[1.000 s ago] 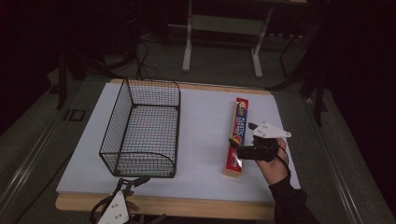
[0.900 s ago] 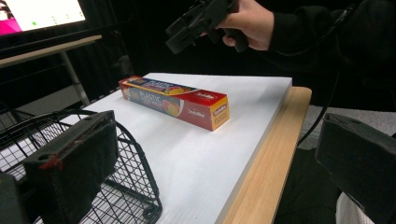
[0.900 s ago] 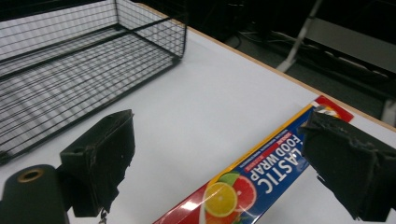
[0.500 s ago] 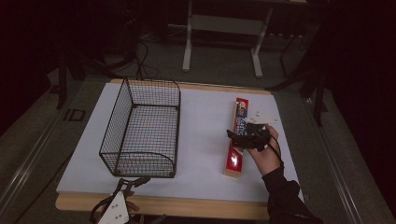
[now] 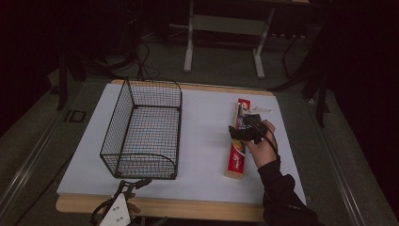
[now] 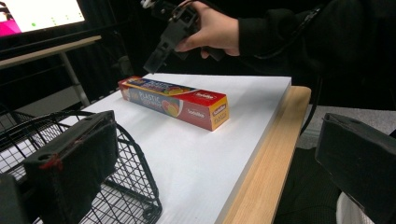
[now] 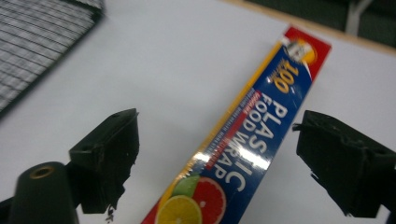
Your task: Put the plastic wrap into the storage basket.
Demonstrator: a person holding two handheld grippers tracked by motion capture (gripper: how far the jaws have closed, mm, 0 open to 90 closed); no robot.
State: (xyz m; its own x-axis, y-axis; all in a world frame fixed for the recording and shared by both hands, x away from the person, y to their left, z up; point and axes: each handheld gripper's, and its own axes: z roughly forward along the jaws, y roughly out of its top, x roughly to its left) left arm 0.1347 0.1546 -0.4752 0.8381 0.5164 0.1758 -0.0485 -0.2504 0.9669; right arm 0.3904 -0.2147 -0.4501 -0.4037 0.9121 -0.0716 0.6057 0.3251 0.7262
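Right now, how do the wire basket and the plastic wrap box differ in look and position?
The wire basket is black open mesh, wide and tall; the plastic wrap box is a solid, slim, low carton in red and blue print. The basket stands on the table's left half, near the left gripper; the box lies on the right, with the open right gripper poised over it. Both rest on the white board, lengthwise front to back.

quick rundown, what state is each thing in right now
plastic wrap box: closed, lying flat on the white board, not gripped
wire basket: upright, empty
right hand-held gripper: open, jaws either side of the box, above it
left hand-held gripper: open, at the table's near edge
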